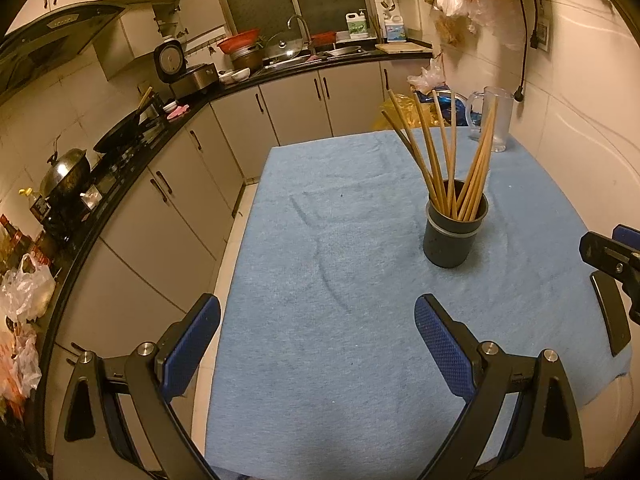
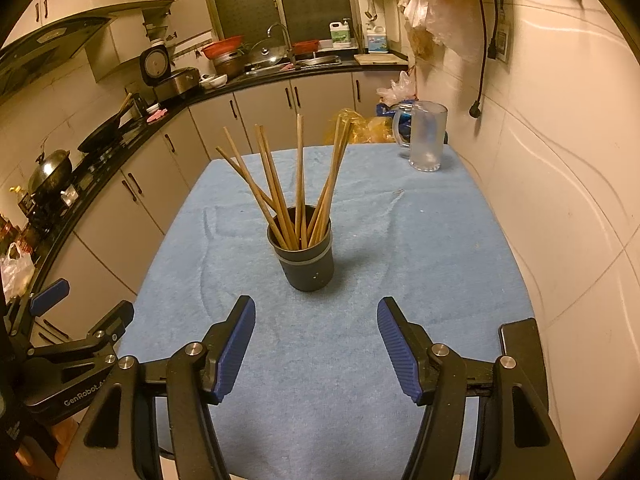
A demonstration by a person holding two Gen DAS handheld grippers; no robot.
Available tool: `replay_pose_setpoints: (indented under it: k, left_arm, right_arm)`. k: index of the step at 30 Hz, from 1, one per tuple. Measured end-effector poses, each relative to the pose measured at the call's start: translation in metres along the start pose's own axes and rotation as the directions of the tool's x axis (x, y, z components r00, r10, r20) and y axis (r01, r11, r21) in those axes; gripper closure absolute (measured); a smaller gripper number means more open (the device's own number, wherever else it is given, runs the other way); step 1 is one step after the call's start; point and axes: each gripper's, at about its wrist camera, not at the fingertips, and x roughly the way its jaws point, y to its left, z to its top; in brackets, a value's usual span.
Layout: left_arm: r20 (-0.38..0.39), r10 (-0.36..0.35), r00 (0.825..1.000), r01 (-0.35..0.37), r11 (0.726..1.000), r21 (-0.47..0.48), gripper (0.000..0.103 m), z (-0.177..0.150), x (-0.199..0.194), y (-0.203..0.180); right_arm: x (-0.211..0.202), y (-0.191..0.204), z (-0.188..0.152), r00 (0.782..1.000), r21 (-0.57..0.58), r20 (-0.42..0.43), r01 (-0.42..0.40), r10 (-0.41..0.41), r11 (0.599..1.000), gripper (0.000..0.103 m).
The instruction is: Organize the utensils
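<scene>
A dark round holder (image 1: 454, 232) stands upright on the blue towel-covered table (image 1: 340, 260), with several wooden chopsticks (image 1: 440, 152) fanned out of it. It also shows in the right wrist view (image 2: 308, 260), its chopsticks (image 2: 298, 184) standing in it. My left gripper (image 1: 318, 320) is open and empty, low over the table's near left part. My right gripper (image 2: 316, 324) is open and empty, just in front of the holder. The right gripper also shows at the right edge of the left wrist view (image 1: 612, 264).
A clear plastic pitcher (image 2: 426, 138) stands at the table's far right corner, with plastic bags (image 2: 360, 126) behind it. A black phone-like slab (image 2: 520, 344) lies at the table's near right. Kitchen cabinets and a countertop (image 1: 132, 160) run along the left. A tiled wall is on the right.
</scene>
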Motion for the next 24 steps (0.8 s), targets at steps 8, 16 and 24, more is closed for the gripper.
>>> replay_pose_setpoints:
  k: [8,16,24]
  left_arm:
    - [0.004,0.002,1.000,-0.002,1.000,0.015,0.006,-0.002,-0.001,-0.001]
    - [-0.004,0.015,1.000,-0.015,1.000,0.003,0.006,-0.005,0.001,0.006]
    - [-0.023,0.022,0.999,-0.022,1.000,-0.016,0.006,-0.010,0.005,0.014]
  right_arm:
    - [-0.002,0.001,-0.003,1.000,0.014,0.002,0.004,-0.004,1.000,0.034]
    - [0.003,0.008,-0.001,1.000,-0.003,-0.012,-0.007,0.007,1.000,0.034]
    - [0.010,0.017,-0.001,0.999,-0.026,-0.032,-0.014,0.013,1.000,0.034]
